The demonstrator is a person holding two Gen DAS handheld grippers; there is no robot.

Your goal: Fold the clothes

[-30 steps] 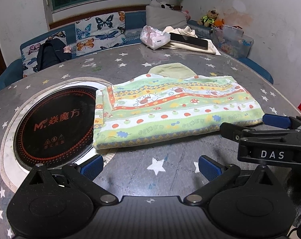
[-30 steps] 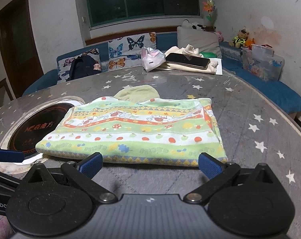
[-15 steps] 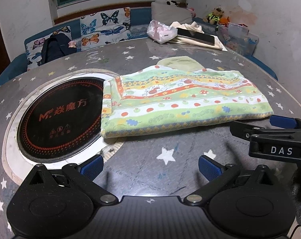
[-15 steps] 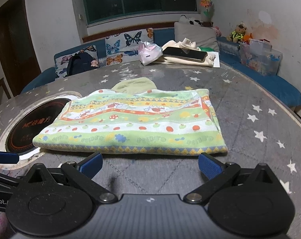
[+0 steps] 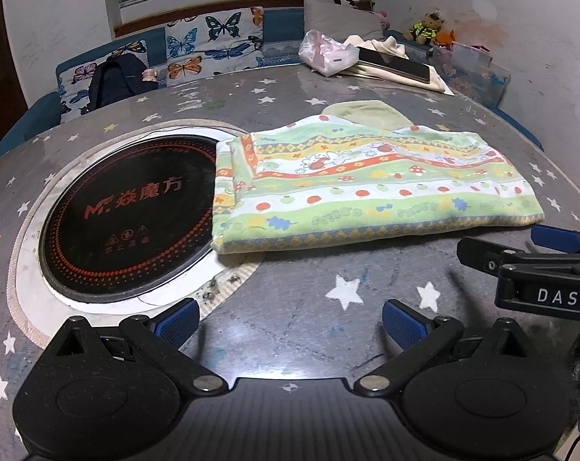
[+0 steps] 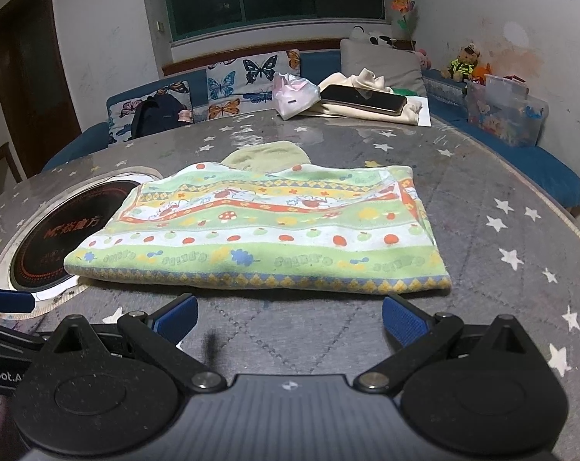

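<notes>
Left wrist view: since a second ago the camera has drawn back from the table (image 5: 290, 88), so more star-patterned cloth shows before the left gripper (image 5: 290, 319), whose blue-padded jaws stand wide apart, released and holding nothing. The induction hob (image 5: 128, 215) lies at left; the folded garment (image 5: 370, 192) rests flat, its left edge overlapping the hob. At right the right gripper (image 6: 290, 315) is likewise spread and empty, just short of the garment's near hem. Far right, a clear storage box (image 6: 504, 115) holds small toys.
</notes>
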